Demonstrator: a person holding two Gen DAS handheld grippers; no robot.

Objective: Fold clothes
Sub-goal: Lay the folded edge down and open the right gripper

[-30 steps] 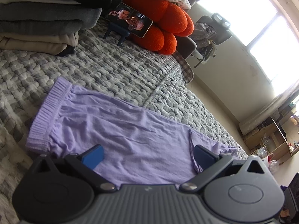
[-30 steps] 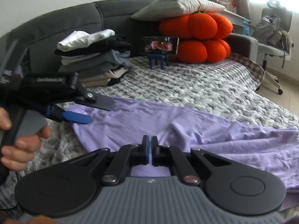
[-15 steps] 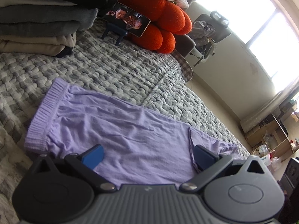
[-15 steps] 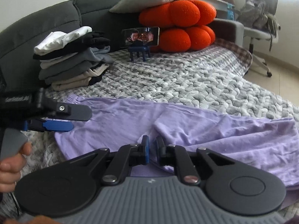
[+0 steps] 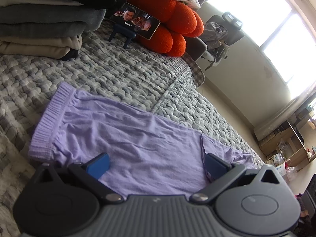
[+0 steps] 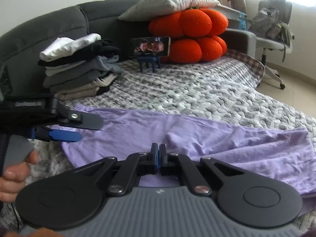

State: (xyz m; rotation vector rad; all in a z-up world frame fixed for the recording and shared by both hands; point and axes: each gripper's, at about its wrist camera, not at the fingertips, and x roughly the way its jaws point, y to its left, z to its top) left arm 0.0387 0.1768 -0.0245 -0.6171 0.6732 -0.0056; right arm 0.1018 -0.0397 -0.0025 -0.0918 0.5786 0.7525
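A pair of lilac trousers [image 5: 138,142] lies spread flat on the grey knitted blanket [image 5: 118,75], ribbed waistband [image 5: 51,118] to the left. My left gripper [image 5: 156,165] hovers open just above the cloth near the waistband, nothing between its blue pads. In the right wrist view the same left gripper [image 6: 90,129] reaches in from the left, a hand on its handle. My right gripper [image 6: 158,154] is low over the trousers [image 6: 227,150] near the crotch; its jaws are closing and stand pressed together, with no cloth visibly between them.
A stack of folded clothes [image 6: 79,67] sits at the back left against the grey sofa back [image 6: 59,25]. A phone on a blue stand [image 6: 151,46] and orange cushions [image 6: 193,35] stand behind. An office chair [image 6: 274,31] is on the floor to the right.
The right gripper's jaws parted slightly half a second ago and have come together again. Its view shifted slightly. The left gripper has stayed put, open.
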